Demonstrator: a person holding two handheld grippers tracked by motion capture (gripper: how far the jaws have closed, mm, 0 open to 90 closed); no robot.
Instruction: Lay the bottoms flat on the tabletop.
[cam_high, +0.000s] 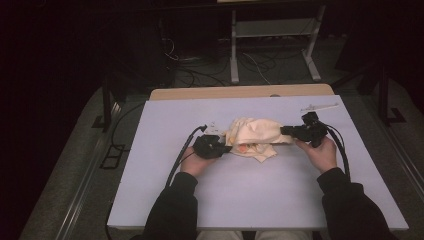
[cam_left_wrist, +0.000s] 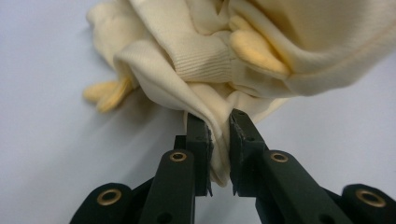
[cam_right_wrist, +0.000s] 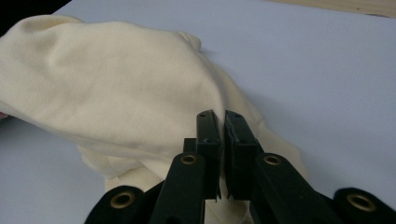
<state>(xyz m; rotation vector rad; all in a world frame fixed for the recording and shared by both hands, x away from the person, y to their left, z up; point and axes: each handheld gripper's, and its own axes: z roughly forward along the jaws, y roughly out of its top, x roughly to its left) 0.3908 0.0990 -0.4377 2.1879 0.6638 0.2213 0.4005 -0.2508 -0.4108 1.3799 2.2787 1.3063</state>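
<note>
Cream knit garment (cam_high: 253, 136), bunched with ribbed cuffs and what look like yellow patches, lies mid-frame on the tabletop (cam_high: 250, 195), pinched by the left gripper (cam_left_wrist: 219, 135) and the tightly closed right gripper (cam_right_wrist: 221, 133).

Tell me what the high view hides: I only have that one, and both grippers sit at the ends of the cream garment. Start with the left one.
Observer: The left gripper has a fold of the cream garment pinched between its jaws.
Operator: Now the right one.
Observer: The right gripper is shut on a thin edge of the garment, jaws nearly together.
Operator: Report any detail of the fabric near the left grip.
Observer: A ribbed cuff lies just above that fold, with yellow pieces of the garment beside it.
</note>
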